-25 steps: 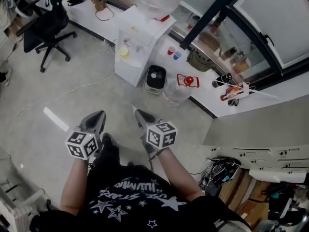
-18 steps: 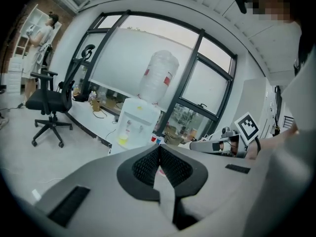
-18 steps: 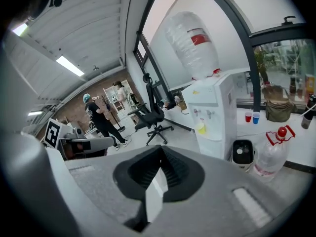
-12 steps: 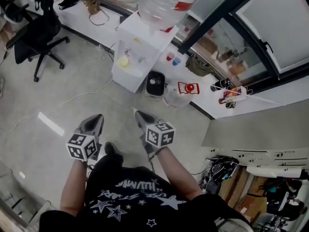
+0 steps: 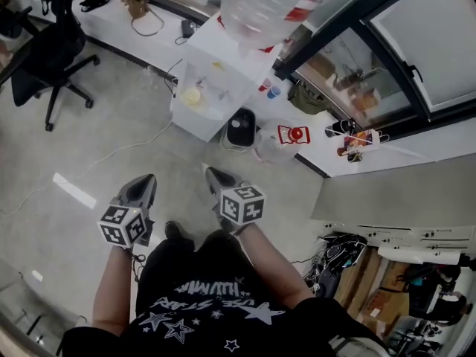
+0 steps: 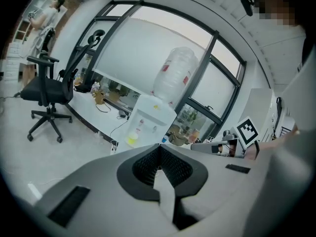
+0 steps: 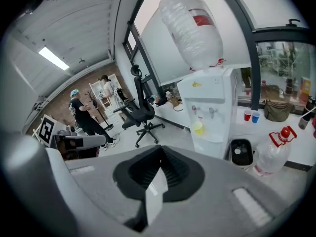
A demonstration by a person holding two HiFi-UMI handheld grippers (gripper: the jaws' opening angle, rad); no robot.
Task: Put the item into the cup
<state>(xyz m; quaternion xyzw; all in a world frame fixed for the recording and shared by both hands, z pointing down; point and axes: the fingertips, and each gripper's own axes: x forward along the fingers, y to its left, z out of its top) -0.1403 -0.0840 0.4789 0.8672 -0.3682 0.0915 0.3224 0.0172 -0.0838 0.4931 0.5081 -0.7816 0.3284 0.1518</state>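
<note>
- The office chair (image 5: 44, 58) sat far out to the left of the left gripper's fingers. It had slid more to the left in the head view, so the person looked to have turned or stepped a little.
- The left gripper (image 5: 146, 180) had stayed about where it was, low by the person's legs. Its fingers were pressed together with nothing between them.
- The water cooler (image 5: 204, 88) stood ahead of both sets of fingers and well apart from them. It sat a bit lower in the head view than before. A yellow cup (image 5: 193, 96) rested on its shelf.
- The right gripper (image 5: 208, 171) had hardly moved too. Its fingers were closed on nothing.
- A red cup (image 5: 265, 88) and a blue cup (image 5: 274, 93) stood side by side on a white ledge, ahead and to the right of the right fingers.
- No item was held, and I could not tell which thing the item was. The job had likely not begun; the person was probably just walking toward the cups.
</note>
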